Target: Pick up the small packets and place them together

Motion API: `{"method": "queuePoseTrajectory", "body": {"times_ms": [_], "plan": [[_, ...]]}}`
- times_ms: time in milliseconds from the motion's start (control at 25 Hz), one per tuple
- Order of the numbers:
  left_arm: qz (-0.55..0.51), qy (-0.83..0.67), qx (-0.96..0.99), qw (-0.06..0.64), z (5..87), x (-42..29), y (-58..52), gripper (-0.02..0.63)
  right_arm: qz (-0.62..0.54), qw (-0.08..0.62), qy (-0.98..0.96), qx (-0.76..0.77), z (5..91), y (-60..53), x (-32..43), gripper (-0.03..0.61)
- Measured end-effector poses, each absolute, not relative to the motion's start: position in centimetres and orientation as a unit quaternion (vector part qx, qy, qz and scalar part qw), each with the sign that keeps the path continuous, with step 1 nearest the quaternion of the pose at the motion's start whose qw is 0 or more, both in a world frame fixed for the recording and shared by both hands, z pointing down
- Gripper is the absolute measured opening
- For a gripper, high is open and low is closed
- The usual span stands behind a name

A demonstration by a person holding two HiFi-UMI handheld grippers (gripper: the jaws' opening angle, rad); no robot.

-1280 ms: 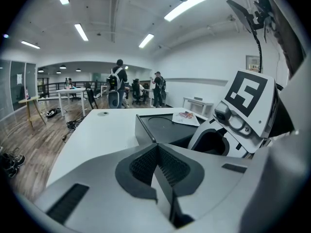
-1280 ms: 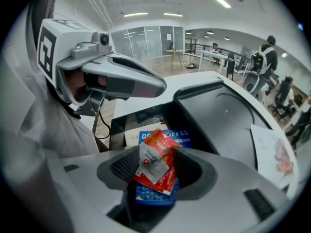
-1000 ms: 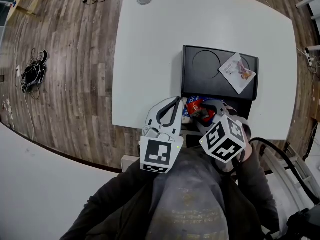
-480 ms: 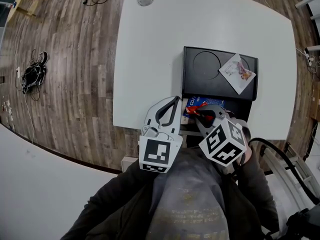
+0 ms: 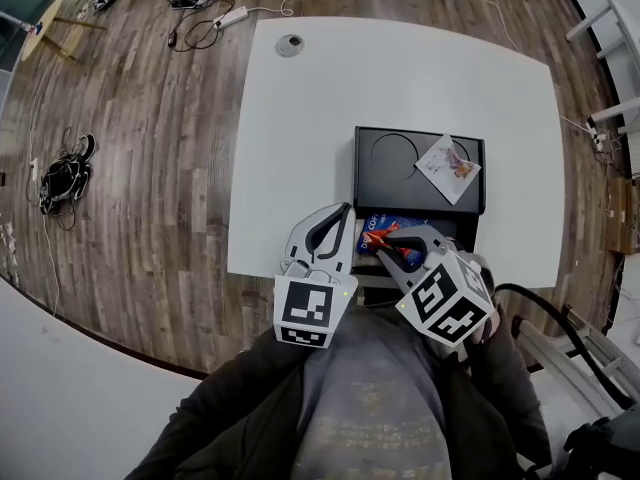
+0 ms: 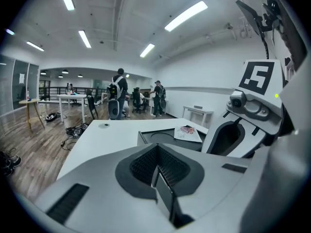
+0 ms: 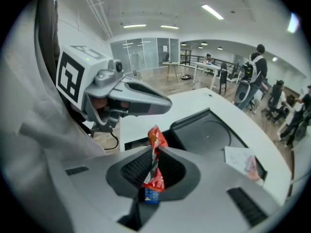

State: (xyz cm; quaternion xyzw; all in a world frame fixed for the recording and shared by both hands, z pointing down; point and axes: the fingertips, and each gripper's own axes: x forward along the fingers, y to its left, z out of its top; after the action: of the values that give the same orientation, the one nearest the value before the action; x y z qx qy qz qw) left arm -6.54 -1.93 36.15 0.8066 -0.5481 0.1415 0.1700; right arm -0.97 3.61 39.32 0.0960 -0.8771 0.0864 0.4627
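Observation:
A small red packet [image 7: 154,165] hangs upright between the jaws of my right gripper [image 7: 151,171], which have just closed on it. In the head view that gripper [image 5: 392,244] holds the red packet [image 5: 387,253] above the near end of the black tray [image 5: 385,148]. A blue packet [image 5: 402,225] lies in the tray's near compartment below it. A white packet [image 5: 448,166] rests on the tray's far right part and also shows as a white packet [image 7: 241,160] in the right gripper view. My left gripper [image 5: 343,211] hovers just left of the tray, shut and empty, as the left gripper view [image 6: 158,171] shows.
The tray sits on a white table [image 5: 300,118] near its front edge. A round cable port [image 5: 290,42] lies at the far left of the table. Cables and a power strip [image 5: 225,16] lie on the wooden floor beyond. People stand far off in the room.
My right gripper went from open around the red packet to shut on it and lifted it out of the tray, uncovering the blue packet. Both grippers rose a little.

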Motion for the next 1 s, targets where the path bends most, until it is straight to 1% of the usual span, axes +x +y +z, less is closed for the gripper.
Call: {"method": "queuePoseTrajectory", "body": {"times_ms": [280,440,640,800,960,1000], "plan": [[0.132,-0.552,0.811,0.142,34.3,-6.3,-3.3,0.003,0.04,0.444,-0.876,0.184,35.2,-4.0,0.4,0.041],[0.141,-0.563,0.801,0.148,34.4,-6.9,-3.6,0.003,0.024,0.457,-0.867,0.197,35.8,-7.8,0.3,0.043],[0.147,-0.577,0.787,0.163,35.3,-7.7,-4.2,0.003,0.024,0.471,-0.862,0.185,37.7,-9.5,-0.3,0.048],[0.149,-0.578,0.784,0.17,36.2,-7.7,-4.6,0.003,0.032,0.469,-0.864,0.177,38.8,-10.0,-0.6,0.072],[0.15,-0.58,0.782,0.173,36.5,-7.8,-4.5,0.003,0.034,0.478,-0.862,0.166,39.3,-9.6,-0.6,0.122],[0.15,-0.581,0.781,0.173,36.4,-7.9,-4.5,0.003,0.033,0.478,-0.862,0.164,39.2,-9.5,-0.6,0.124]]}}
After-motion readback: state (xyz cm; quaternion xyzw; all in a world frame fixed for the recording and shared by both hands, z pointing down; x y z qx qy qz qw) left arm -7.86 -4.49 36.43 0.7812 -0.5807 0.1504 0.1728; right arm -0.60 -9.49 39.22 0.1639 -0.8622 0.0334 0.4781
